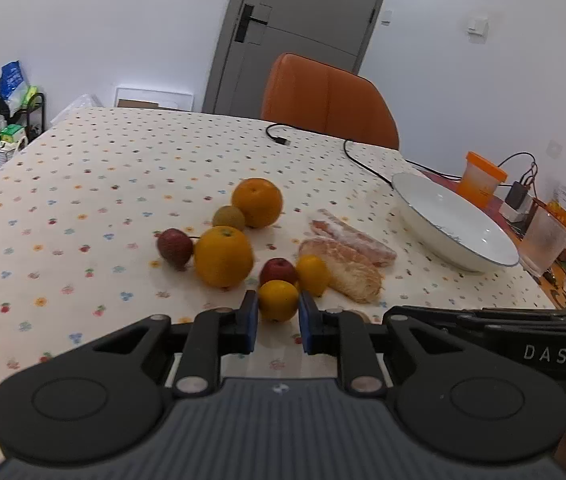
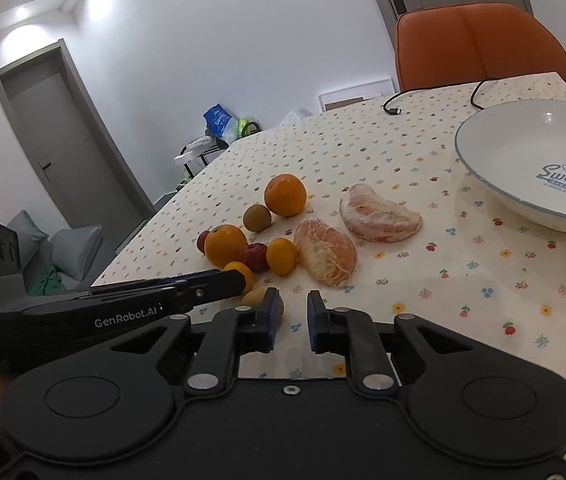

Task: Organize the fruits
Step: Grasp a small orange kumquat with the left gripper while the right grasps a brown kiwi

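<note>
Fruit's all bunched mid-worktop (image 1: 83, 184) on the dotted cloth: two big oranges (image 1: 223, 257), some small mandarins, a couple of dark red ones, a brownish kiwi-looking one (image 1: 229, 217), plus two peeled citrus chunks (image 2: 380, 213) beside them. Left gripper (image 1: 278, 320) has its jaws either side of a small mandarin (image 1: 278, 300), gripping it by the look. Right gripper (image 2: 290, 320) jaws are released, nothing between them. White bowl (image 2: 523, 200) sits off to the right.

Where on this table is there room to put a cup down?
Bare cloth lies between the peeled citrus pieces and the white bowl, and on the far tablecloth beyond the oranges. It is crowded around the left claw.
</note>
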Action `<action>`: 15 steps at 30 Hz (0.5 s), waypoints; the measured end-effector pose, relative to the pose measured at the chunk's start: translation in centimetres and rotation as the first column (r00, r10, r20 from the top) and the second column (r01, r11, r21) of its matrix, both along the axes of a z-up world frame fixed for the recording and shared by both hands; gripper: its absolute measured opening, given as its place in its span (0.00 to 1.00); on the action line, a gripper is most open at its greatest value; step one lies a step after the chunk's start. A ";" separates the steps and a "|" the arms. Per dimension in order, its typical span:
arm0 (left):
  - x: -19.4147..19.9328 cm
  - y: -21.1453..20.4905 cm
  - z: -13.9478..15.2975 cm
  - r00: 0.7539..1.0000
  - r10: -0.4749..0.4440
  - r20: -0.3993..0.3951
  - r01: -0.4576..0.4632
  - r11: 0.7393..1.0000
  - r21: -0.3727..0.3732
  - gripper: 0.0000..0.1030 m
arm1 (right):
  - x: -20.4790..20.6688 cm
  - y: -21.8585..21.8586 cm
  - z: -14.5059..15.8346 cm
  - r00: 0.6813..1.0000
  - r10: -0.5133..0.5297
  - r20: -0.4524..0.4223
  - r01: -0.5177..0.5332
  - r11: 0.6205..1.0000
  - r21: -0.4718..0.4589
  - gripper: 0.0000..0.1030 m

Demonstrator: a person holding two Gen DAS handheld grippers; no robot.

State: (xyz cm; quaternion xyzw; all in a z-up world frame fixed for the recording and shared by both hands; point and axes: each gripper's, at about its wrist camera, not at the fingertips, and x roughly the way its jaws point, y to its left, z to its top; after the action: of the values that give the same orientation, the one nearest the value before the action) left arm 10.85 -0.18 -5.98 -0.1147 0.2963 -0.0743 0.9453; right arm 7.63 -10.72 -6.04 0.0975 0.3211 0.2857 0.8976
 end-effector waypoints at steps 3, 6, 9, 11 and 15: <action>-0.5 0.5 0.1 1.000 0.012 -0.003 -0.012 1.000 -0.008 0.19 | 0.0 0.4 0.0 1.000 0.008 -0.004 -0.008 1.000 0.004 0.31; -0.9 0.9 0.2 1.000 0.024 -0.008 -0.024 1.000 -0.006 0.19 | 0.0 0.9 -0.1 1.000 0.023 -0.004 -0.023 1.000 0.007 0.38; -1.3 1.1 0.3 0.999 0.032 -0.007 -0.032 0.999 0.002 0.19 | 0.2 1.3 -0.1 1.000 0.027 -0.004 -0.027 1.000 0.010 0.42; -1.6 1.3 0.4 0.999 0.037 -0.002 -0.037 0.999 0.000 0.19 | 0.4 1.6 -0.3 0.999 0.032 -0.006 -0.032 0.999 0.012 0.42; -2.0 1.6 0.5 0.999 0.053 -0.002 -0.053 0.999 0.002 0.19 | 0.5 2.2 -0.6 0.998 0.057 -0.006 -0.057 0.998 0.007 0.23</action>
State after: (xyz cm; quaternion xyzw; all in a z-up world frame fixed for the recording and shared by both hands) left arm 8.87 1.45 -5.50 -0.1215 0.2942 -0.0490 0.9467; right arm 8.16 -8.56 -6.61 0.0923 0.3254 0.3119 0.8879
